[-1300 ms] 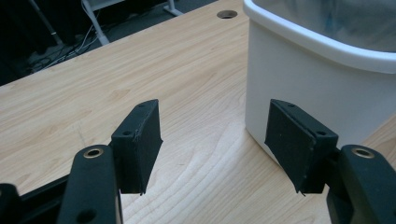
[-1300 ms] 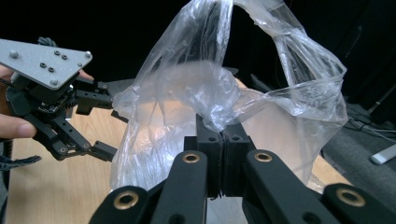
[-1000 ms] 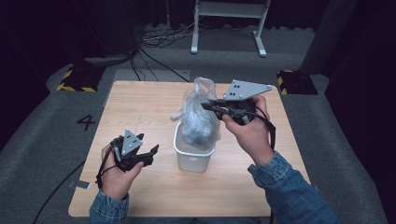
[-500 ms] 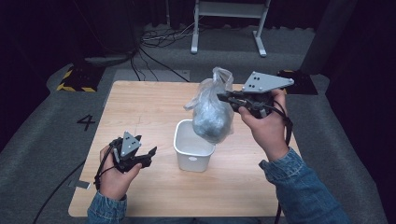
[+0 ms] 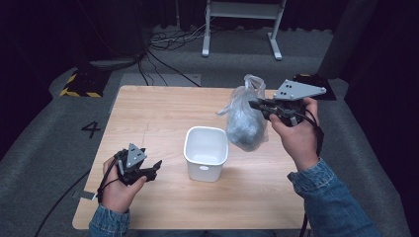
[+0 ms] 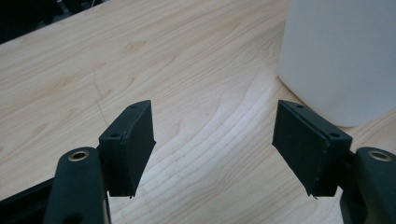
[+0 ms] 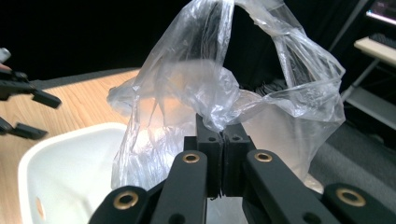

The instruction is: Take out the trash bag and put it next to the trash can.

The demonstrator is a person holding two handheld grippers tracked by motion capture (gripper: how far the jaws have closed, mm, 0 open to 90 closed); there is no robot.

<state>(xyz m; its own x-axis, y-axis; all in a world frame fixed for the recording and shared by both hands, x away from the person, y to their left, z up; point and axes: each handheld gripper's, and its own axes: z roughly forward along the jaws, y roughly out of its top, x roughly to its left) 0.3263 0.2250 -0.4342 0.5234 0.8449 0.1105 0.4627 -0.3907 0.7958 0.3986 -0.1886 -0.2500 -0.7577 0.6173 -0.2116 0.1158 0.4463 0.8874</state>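
High view: right tool (image 5: 258,105) pinches the neck of a clear plastic bag (image 5: 245,123), which hangs off the bench (image 5: 148,113) beside and to the right of the white bin (image 5: 206,152), just clear of its rim. Left tool (image 5: 150,170) rests low on the bench left of the bin, its 2 jaws spread, having just widened, w/ nothing between them. Risk, as judged: thin film could slip from the pressed-together jaws, or the swinging load could clip the bin & tip it. Bag's dark contents are hard to identify; right gripper view cuts off the bag's bottom.
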